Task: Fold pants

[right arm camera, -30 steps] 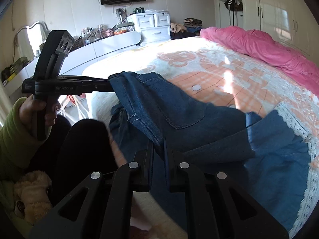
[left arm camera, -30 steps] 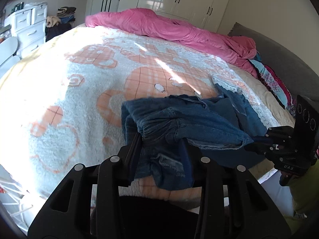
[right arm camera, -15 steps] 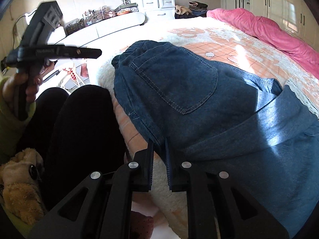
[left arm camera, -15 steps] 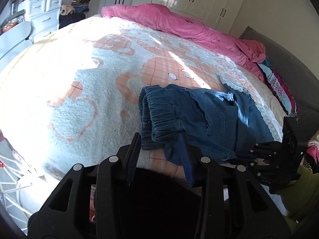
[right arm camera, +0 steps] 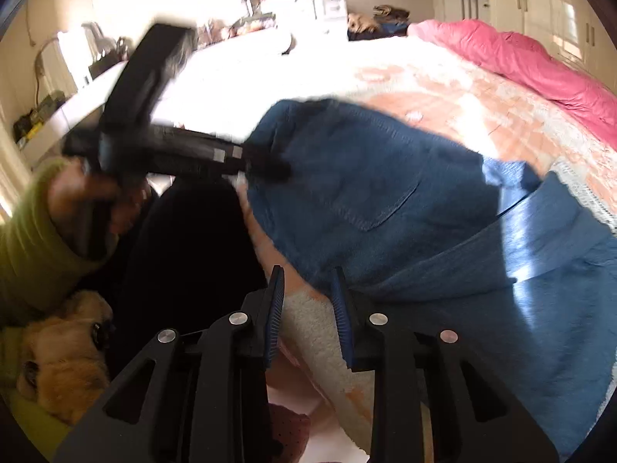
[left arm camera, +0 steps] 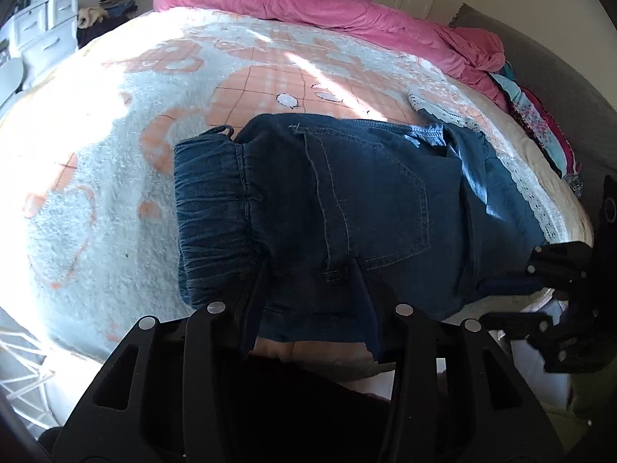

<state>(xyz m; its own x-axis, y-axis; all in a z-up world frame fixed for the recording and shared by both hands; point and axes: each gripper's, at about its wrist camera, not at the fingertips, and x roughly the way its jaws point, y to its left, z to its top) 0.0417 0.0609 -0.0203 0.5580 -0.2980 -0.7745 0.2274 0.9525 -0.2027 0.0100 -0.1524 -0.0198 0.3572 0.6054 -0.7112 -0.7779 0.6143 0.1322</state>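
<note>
The blue denim pants (left arm camera: 347, 200) lie folded on the fluffy white-and-orange blanket (left arm camera: 96, 193) near the bed's front edge, elastic waistband to the left and back pocket on top. My left gripper (left arm camera: 310, 297) is at their near edge. Its jaws are opening, and a fold of denim still fills the gap from pad to pad. The right wrist view shows the left gripper (right arm camera: 270, 168) blurred at the waist end of the pants (right arm camera: 366, 177). My right gripper (right arm camera: 308, 281) is opening at the near fold, with only blanket (right arm camera: 308, 332) between its fingers. The left wrist view has the right gripper (left arm camera: 509, 289) at the right.
A pink duvet (left arm camera: 347, 11) is bunched along the far side of the bed. White drawers (left arm camera: 42, 27) stand at the back left and a grey headboard (left arm camera: 559, 96) at the right. The person's dark-clad legs (left arm camera: 289, 386) press against the bed edge. A plush toy (right arm camera: 65, 347) lies below the green sleeve (right arm camera: 31, 239).
Both grippers came down and the pants, held bunched in the air before, now lie flat on the bed. The right gripper's jaws parted and let go of the denim.
</note>
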